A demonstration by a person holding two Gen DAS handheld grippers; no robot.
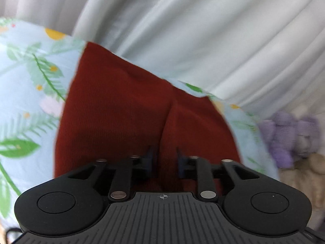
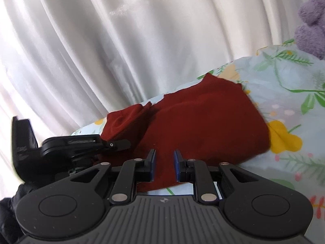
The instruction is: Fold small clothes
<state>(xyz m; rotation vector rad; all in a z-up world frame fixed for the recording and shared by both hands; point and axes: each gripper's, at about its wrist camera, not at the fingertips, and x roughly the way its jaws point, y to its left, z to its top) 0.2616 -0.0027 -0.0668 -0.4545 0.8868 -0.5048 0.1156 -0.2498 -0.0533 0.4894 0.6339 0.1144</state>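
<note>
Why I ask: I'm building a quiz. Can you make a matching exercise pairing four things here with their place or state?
Things:
1. dark red knit garment
2. purple fluffy plush toy
3. white pleated curtain
4. light blue floral bed sheet

Places or states:
A. hangs in the background
B. spread beneath the garment
C. sits at the right edge of both views
D. lies rumpled on the sheet

Pairs: 1-D, 2-C, 3-A, 4-B
</note>
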